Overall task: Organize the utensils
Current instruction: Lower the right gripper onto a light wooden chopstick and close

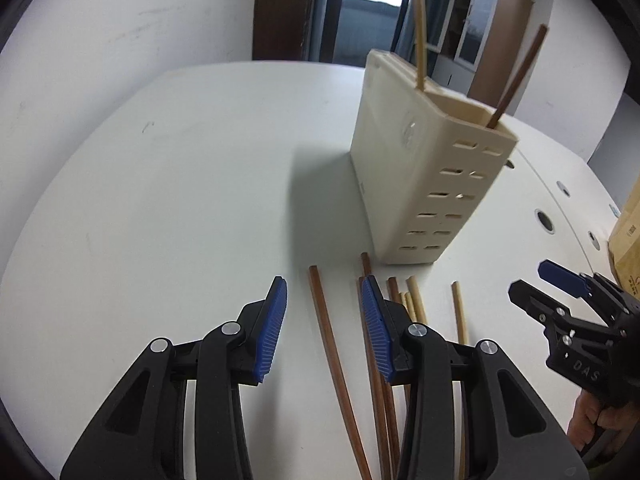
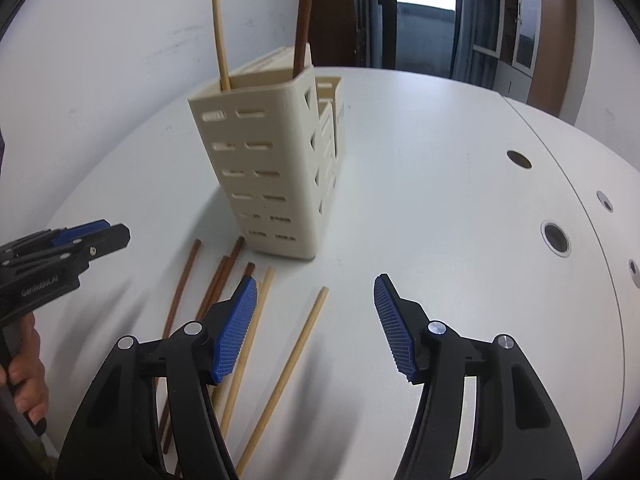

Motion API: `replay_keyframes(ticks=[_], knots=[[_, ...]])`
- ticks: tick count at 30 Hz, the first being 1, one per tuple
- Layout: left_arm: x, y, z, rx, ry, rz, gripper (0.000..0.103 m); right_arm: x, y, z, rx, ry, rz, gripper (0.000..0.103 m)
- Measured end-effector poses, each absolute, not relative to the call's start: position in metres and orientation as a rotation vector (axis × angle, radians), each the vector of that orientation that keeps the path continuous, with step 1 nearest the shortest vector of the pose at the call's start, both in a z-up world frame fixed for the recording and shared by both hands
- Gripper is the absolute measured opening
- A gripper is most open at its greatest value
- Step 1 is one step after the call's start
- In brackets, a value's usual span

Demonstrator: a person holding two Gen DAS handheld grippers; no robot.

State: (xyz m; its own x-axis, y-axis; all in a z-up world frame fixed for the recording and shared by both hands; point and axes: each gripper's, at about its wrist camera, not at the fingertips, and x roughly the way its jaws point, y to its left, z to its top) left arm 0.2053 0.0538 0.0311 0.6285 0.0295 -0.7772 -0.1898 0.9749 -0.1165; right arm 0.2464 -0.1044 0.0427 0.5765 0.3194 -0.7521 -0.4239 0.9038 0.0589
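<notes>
Left wrist view alone shows a cardboard box [image 1: 628, 248] at the counter [image 1: 180, 200] edge; right wrist view alone shows the holder's [image 2: 260, 168] stepped side compartments. Holder: one, upright, with one pale chopstick [image 2: 220, 40] and one brown chopstick [image 2: 304, 12] inside; loose chopsticks [image 2: 288, 364] on the counter before it, about four brown, about three pale. Left tongs [image 1: 324, 328]: narrowly open, empty, one brown stick [image 1: 332, 360] lying between; right tongs [image 2: 316, 328]: wide, empty.
</notes>
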Motion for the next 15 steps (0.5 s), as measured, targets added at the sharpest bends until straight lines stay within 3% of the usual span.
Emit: replay_keyframes(ticks=[15], knots=[[0.246,0.059,-0.020,-0.196,1.125,0.136,0.039,0.284,-0.099,-0.002,-0.099,1.084,0.393,0.061]])
